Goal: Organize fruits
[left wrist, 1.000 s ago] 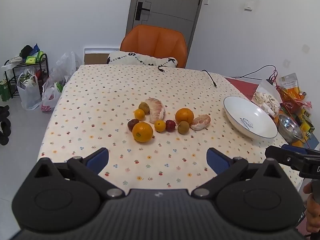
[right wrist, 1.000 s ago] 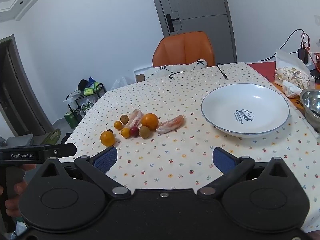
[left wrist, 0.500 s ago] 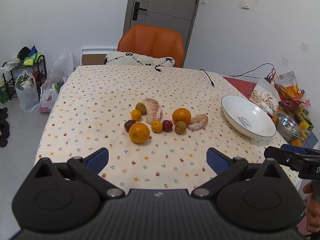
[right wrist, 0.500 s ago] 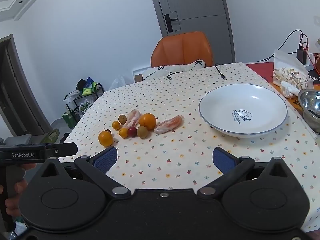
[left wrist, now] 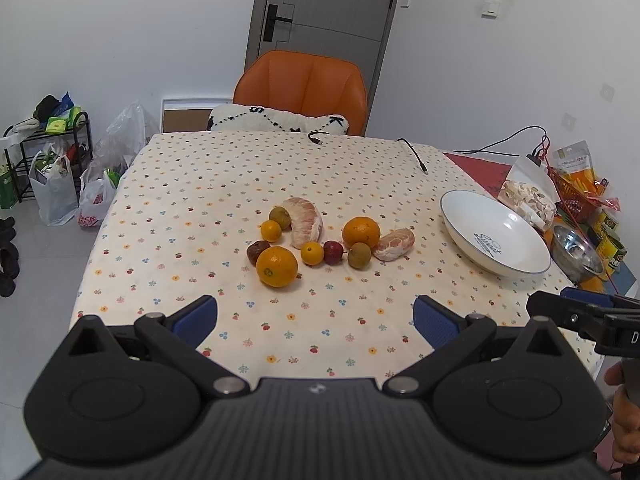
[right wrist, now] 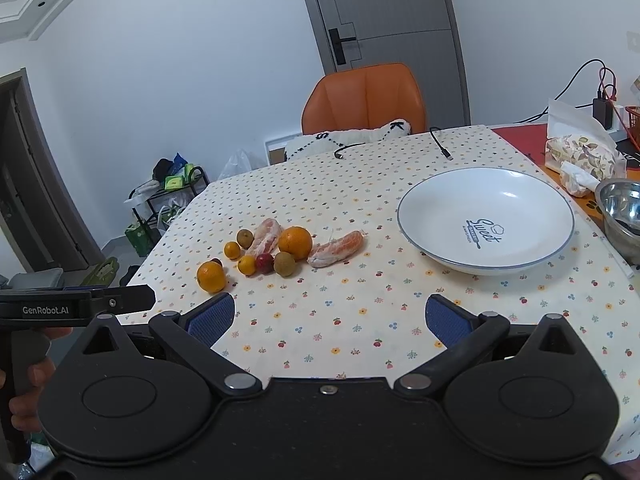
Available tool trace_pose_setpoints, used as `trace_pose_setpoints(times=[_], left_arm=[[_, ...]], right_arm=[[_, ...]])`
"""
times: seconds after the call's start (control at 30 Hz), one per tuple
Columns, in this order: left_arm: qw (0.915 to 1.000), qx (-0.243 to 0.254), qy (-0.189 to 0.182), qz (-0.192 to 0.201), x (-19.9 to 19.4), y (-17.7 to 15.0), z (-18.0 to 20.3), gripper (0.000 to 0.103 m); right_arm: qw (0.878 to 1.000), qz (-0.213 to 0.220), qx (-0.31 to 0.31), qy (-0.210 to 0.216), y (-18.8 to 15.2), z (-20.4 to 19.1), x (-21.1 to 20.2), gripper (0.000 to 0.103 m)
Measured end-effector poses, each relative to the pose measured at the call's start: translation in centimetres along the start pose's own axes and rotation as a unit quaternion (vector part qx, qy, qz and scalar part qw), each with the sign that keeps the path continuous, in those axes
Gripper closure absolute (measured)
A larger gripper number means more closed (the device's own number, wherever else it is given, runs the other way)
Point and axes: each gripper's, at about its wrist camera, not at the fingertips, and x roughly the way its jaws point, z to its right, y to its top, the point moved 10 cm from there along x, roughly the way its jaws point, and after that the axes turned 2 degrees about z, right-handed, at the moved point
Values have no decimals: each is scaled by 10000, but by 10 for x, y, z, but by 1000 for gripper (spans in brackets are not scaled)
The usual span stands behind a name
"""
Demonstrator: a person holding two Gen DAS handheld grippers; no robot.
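My left gripper (left wrist: 315, 318) hovers spread wide and empty, right gripper (right wrist: 330, 318) the same. The round oranges and peeled pink citrus segments (left wrist: 307, 222) cluster mid-tabletop (left wrist: 192, 184), well apart from the wide white ceramic bowl (right wrist: 440, 256). I reckon the risk is nudging one fruit and rolling its touching neighbours away.

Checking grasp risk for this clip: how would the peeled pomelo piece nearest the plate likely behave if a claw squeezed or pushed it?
The peeled pomelo piece shows bare membrane, so it probably dents or tears under a hard squeeze. It lies elongated on the tablecloth, so a push likely slides it rather than rolls it.
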Motion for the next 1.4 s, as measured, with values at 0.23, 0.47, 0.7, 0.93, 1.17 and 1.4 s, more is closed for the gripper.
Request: trace_pose_setpoints(times=[0.23,0.47,0.7,0.93,1.17,1.4], left_arm=[[10000,3,-37,2,-1,0,1,0],[10000,6,-44,2,-1,0,1,0],[10000,14,-48,-13,0,1,1,0],[10000,15,-45,-24,0,1,1,0],[10000,18,-32,-18,1,0,1,0],[10000,24,-34,-3,0,1,1,0]], right_arm=[[10000,-6,10,-40,0,1,0,0],[10000,5,55,-80,0,4,0,0],[9999,-4,65,-91,0,5,1,0],[9999,-3,74,-86,-1,6,1,0],[9999,1,60,-82,-1,6,1,0],[9999,3,57,-83,0,6,0,0]])
